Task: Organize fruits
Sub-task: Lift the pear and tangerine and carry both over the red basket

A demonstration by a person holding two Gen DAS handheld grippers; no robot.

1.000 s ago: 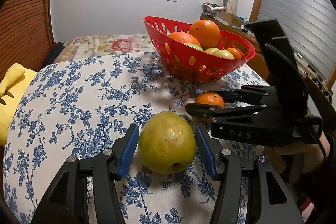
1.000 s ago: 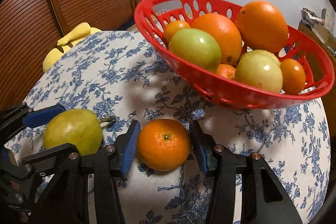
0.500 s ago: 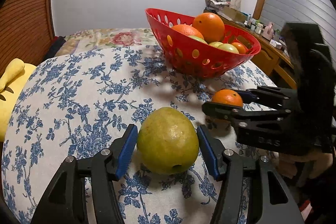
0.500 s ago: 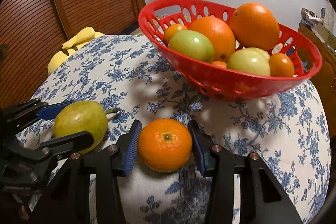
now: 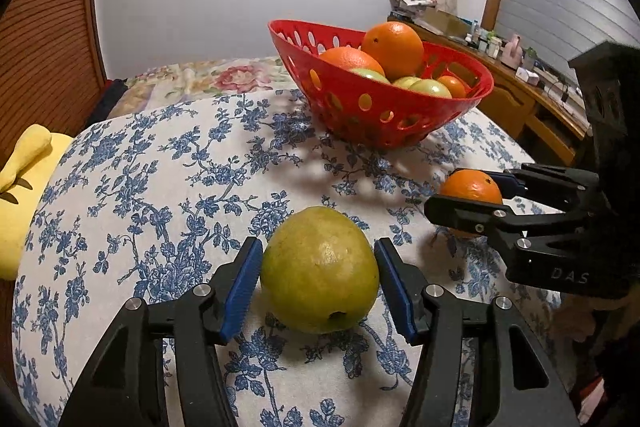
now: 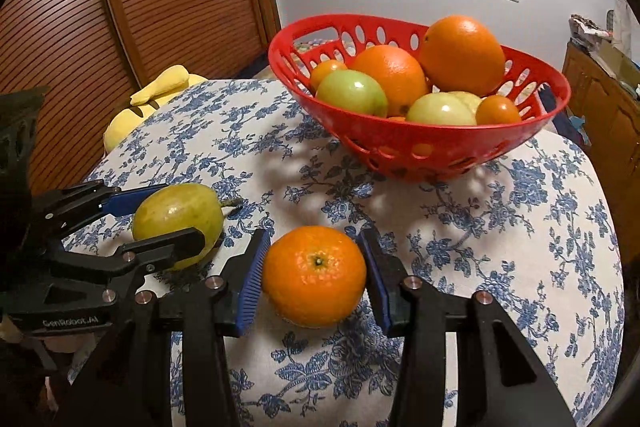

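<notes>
Through the left wrist view, our left claw [image 5: 318, 283] clamps the pear [image 5: 319, 269], blue pads pressed on both flanks, just above the counter [image 5: 160, 195]. The basket [image 5: 380, 99] sits beyond, already heaped with fruit (presumably where both pieces go).

Through the right wrist view, our right claw [image 6: 316, 275] is closed on the orange [image 6: 315, 275], stem end toward the camera, low over the cloth. We judge each claw holds one fruit so both reach the basket [image 6: 420, 143] together.
</notes>
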